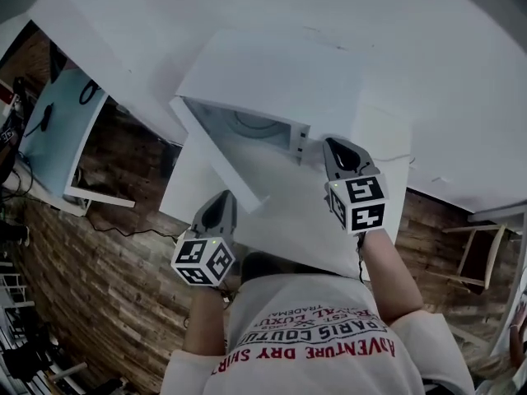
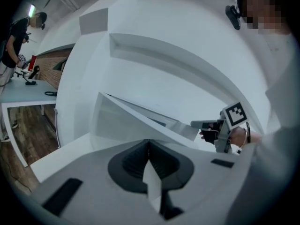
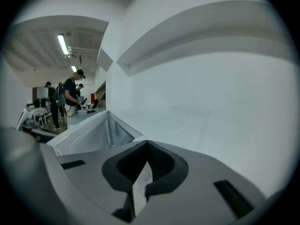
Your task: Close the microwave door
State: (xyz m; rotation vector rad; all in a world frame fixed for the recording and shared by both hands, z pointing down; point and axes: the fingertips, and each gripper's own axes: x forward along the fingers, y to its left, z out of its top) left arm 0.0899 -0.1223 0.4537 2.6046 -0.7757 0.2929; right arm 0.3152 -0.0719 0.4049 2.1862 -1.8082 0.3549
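**Two clenched tongs, one open microwave**

Low centre of the head view: two grey plastic tongs, the left gripper (image 1: pixel 225 197) and the right gripper (image 1: pixel 332 146), both clenched on nothing. Just beyond, mid-frame, sits one boxy, smooth white microwave (image 1: pixel 276 68), its flat door (image 1: pixel 224 156) swung open

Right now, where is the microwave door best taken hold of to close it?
At the door's free edge, from its outer face, with the left gripper. The door stands swung open, and that edge probably gives the most leverage and lies nearest that gripper.

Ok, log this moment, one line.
microwave door: open | left gripper: shut, empty, near door | right gripper: shut, empty, at door edge
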